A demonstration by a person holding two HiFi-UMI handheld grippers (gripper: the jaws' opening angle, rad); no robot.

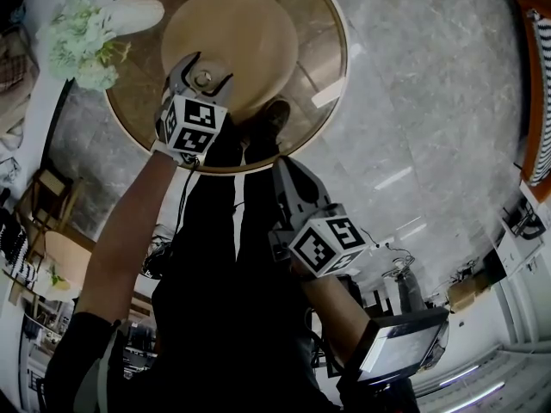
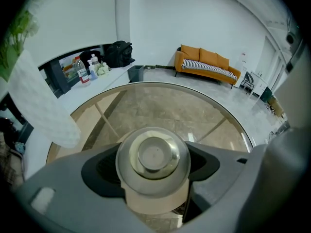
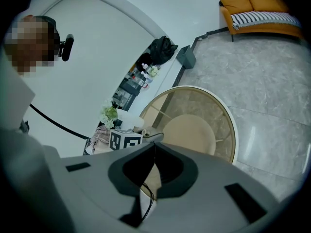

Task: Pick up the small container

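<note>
The small container (image 1: 204, 79), a short round jar with a shiny metal lid (image 2: 153, 154), stands near the front edge of the round glass table (image 1: 332, 58). My left gripper (image 1: 209, 67) reaches over the table rim, and its two jaws press against the jar's sides (image 2: 153, 198). Whether the jar rests on the glass or hangs just above it, I cannot tell. My right gripper (image 1: 281, 165) hangs off the table, close to the person's legs, with its jaws shut together (image 3: 154, 145) and nothing between them.
A white vase of pale flowers (image 1: 90, 31) stands on the table's left side, close to my left gripper (image 2: 41, 108). Grey marble floor surrounds the table. An orange sofa (image 2: 208, 62) stands against the far wall. A small screen (image 1: 401, 346) is behind the person.
</note>
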